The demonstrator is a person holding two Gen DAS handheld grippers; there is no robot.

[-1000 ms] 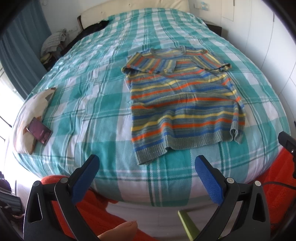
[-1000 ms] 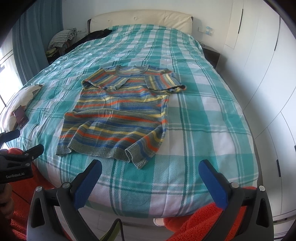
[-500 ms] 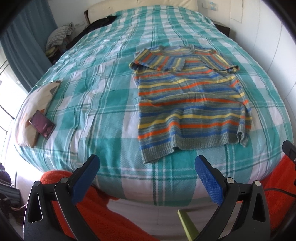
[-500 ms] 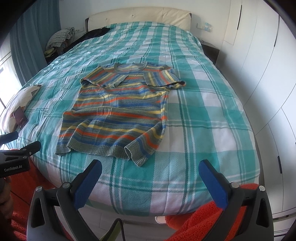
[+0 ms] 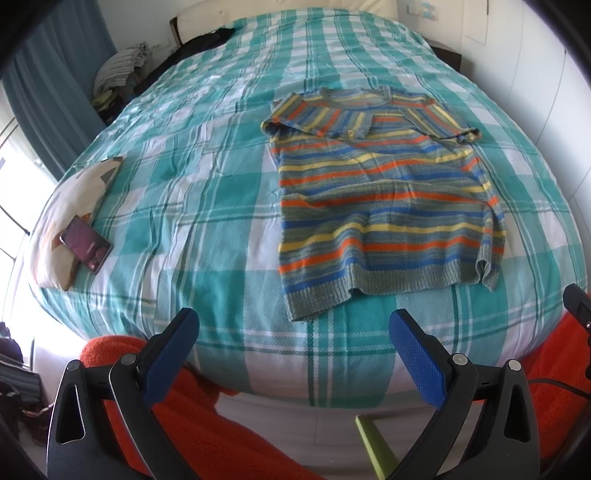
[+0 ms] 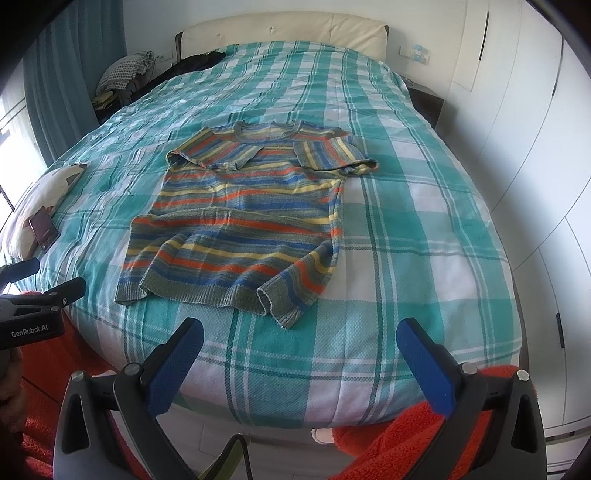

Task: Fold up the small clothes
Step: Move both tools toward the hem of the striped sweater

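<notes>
— Left wrist view first: what is seen of the garment?

— A striped knitted top (image 5: pixel 384 206) is laid flat on the bed (image 5: pixel 221 206), neckline toward the headboard (image 6: pixel 284 31), hem toward the foot. Both short sleeves are folded inward across the chest. The hem corner on the right of that view is curled up; the other corner hangs a little lower, toward the bed's edge.

— And from the right wrist view?

— The same top (image 6: pixel 243 221) is found left of the bed's middle, with a wide stretch of checked teal-and-white cover bare to its right. The near right hem corner is turned over, so that a loose flap is shown.

— How are the grippers held?

— The left gripper (image 5: pixel 293 354) is spread wide, blue pads well apart, nothing between them; it is held short of the foot of the bed, clear of the top. The right gripper (image 6: pixel 299 363) is likewise wide open and empty, also clear of the fabric. The left gripper's black body is caught at the left edge of the right wrist view.

— What else is to be noted?

— A phone (image 5: pixel 85 243) is seen lying on a pale cushion (image 5: pixel 55 221) at the bed's left edge, well apart from the top. Dark clothing (image 6: pixel 199 61) is heaped near the headboard, a teal curtain (image 5: pixel 55 85) hangs at the left, and white wardrobe doors (image 6: pixel 517 129) stand at the right. Orange fabric (image 5: pixel 207 424) is visible below both grippers.
</notes>
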